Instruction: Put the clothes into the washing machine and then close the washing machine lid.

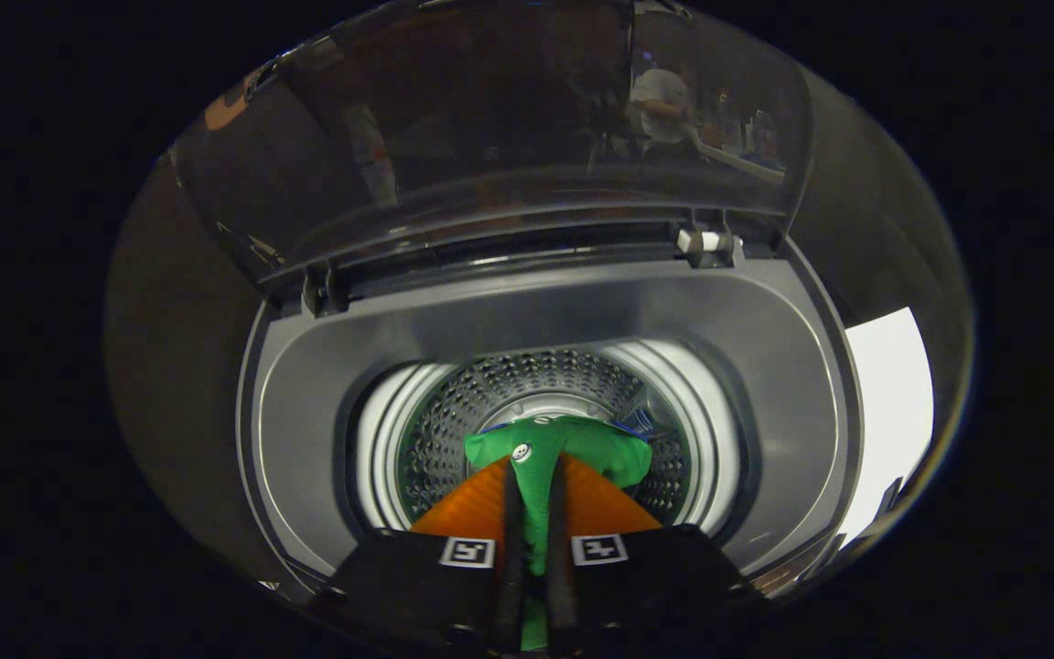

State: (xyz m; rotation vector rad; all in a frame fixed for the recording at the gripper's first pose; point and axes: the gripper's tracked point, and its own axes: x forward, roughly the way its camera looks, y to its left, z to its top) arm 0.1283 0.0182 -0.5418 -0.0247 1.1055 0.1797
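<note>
One washing machine (pixel 326 403), top-loading, seen from above with its grey top deck wrapping a round opening. One lid (pixel 490 137), dark and see-through, raised upright at the back on two hinges (pixel 708 245), glossy enough to carry dim reflections of a person and clutter. One drum (pixel 454 430) inside the opening, shiny perforated metal walls ringed by a pale collar, lit from within. One patch of bright white floor or surface (pixel 893 412) off to the machine's right side, outside the cabinet.

One piece of clothing, a green garment (pixel 618 458), held over the mouth of the drum, just ahead of and between the fingers. Bright green, smooth fabric, bunched into a rounded lump with a few soft folds; one small white button (pixel 521 451) near its left side. A sliver of blue (pixel 646 423) just behind it, too little showing to tell what.

One gripper (pixel 534 476) with two fingers, drawn nearly together, only a narrow gap left, both pressing on a strip of the green cloth running down between them. Two square black-and-white marker tags (pixel 467 552) on the gripper body, one per side; patterns only, no readable words. No brand or legible writing on the machine.
</note>
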